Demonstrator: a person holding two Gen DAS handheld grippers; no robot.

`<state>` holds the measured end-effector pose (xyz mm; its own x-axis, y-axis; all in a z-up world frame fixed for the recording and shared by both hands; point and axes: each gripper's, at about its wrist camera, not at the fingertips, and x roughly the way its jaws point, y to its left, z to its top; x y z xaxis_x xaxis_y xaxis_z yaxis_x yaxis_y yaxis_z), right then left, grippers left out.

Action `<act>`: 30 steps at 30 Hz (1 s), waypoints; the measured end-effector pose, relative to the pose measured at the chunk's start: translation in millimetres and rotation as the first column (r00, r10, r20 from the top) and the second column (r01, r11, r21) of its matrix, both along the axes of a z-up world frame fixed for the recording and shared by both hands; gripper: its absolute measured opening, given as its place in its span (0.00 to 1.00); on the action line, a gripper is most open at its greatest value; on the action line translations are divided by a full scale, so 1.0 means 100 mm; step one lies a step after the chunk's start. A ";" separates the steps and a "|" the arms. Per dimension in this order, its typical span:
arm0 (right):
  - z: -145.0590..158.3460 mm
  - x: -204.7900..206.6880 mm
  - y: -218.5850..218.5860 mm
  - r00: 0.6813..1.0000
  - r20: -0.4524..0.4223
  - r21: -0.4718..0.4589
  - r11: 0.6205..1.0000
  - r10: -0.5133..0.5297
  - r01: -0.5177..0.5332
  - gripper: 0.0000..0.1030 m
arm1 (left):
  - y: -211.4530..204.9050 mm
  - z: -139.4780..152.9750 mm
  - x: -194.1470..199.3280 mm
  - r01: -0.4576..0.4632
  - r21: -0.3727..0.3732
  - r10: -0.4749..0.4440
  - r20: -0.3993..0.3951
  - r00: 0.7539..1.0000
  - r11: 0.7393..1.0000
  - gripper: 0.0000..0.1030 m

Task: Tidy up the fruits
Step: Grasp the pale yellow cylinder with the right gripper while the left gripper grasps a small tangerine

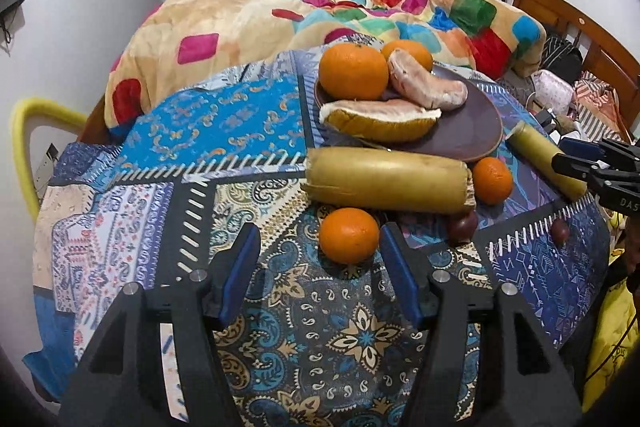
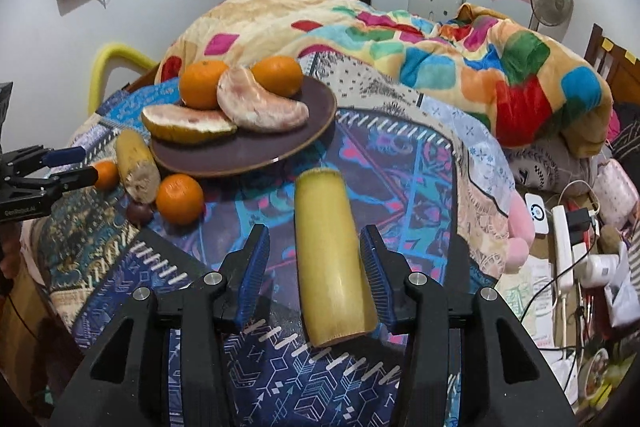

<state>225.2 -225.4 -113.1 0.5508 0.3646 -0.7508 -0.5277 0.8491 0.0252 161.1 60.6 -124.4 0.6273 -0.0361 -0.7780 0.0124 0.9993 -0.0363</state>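
A dark brown plate (image 1: 472, 131) (image 2: 256, 151) holds two oranges and two pomelo wedges (image 1: 380, 119). In front of it on the patterned cloth lie a long yellowish stalk piece (image 1: 384, 179) (image 2: 136, 163), a loose orange (image 1: 492, 181) (image 2: 180, 199) and small dark fruits (image 1: 462, 227). My left gripper (image 1: 320, 239) (image 2: 86, 163) is open, and another orange (image 1: 349, 235) (image 2: 105, 175) sits just ahead between its fingertips, untouched. My right gripper (image 2: 314, 233) (image 1: 560, 155) is open around a second stalk piece (image 2: 332, 259) (image 1: 544, 159). That stalk lies close to the right pad, with a gap at the left pad.
Behind the table a bed carries a colourful patchwork blanket (image 2: 440, 47) and has a wooden headboard (image 1: 560, 7). A yellow chair back (image 1: 24, 131) stands at the left edge. Right of the table are a power strip (image 2: 562, 247), cables and clutter.
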 end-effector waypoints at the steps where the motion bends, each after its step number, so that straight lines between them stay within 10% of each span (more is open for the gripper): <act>1: -0.01 0.01 0.01 1.000 0.003 -0.006 1.000 -0.002 0.002 0.43 | 0.00 -0.02 0.01 0.002 -0.004 -0.002 -0.004 1.000 1.000 0.60; 16: -0.20 0.19 0.10 1.000 -0.028 -0.037 0.999 -0.013 0.012 0.35 | -0.10 -0.13 0.12 0.061 -0.014 -0.061 -0.018 0.998 0.998 0.33; 30: 0.07 0.05 0.11 0.999 0.033 0.047 0.999 -0.003 0.001 0.33 | -0.13 0.15 0.04 0.062 0.009 -0.063 0.064 0.996 0.998 0.32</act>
<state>230.6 -214.4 -106.5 0.5757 0.3977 -0.7144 -0.5272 0.8484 0.0475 164.9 47.7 -109.0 0.6724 -0.0717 -0.7367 0.0770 0.9967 -0.0267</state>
